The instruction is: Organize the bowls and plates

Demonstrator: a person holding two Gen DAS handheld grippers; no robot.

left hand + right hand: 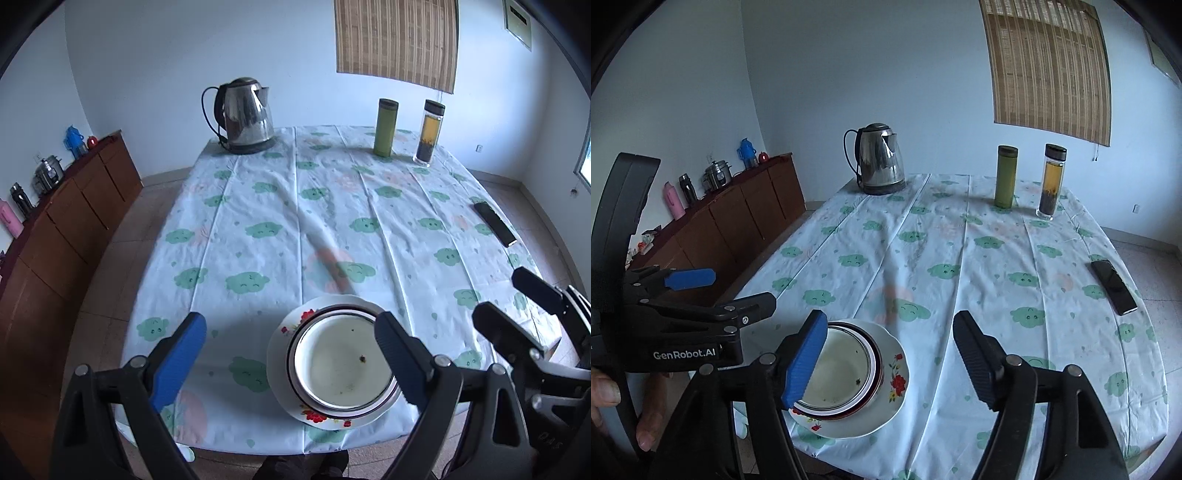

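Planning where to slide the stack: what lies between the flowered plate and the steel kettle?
Only bare cloud-print tablecloth between flowered white plate and steel electric kettle, in both wrist views.

White bowls (341, 363) nested upright on floral plate (275, 354); near table edge

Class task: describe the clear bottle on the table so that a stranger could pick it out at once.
Start at the table, then look to its far edge under the bamboo blind. Two bottles stand there side by side; the clear bottle is the right one, showing amber liquid and dark leaves, unlike the opaque green bottle.
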